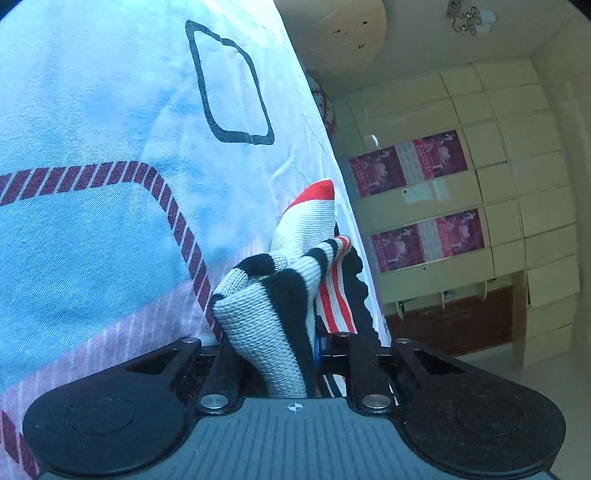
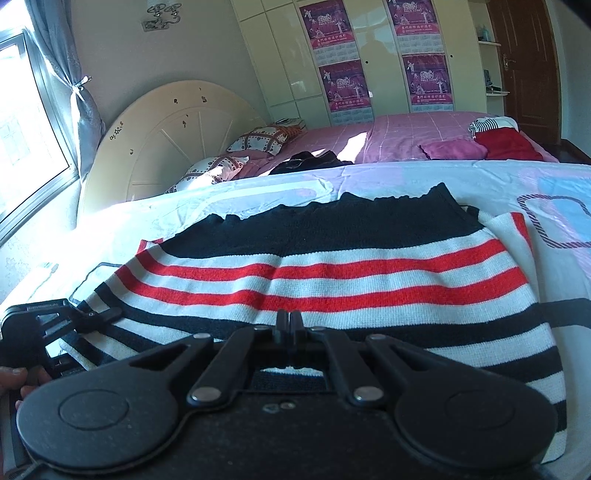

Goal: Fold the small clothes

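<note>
One striped sweater (image 2: 332,280) lies flat on the patterned sheet (image 2: 554,177), two red stripes showing. The left gripper (image 1: 275,350) pinches a bunched edge of it; the right gripper (image 2: 290,321) is pressed together just above the knit. Four posters (image 2: 343,88) hang on the wardrobe.

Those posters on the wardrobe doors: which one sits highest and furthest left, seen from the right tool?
The purple poster at the top of the left column. Another hangs directly below it, and the remaining two are on the doors to its right, nearer the brown door.
</note>
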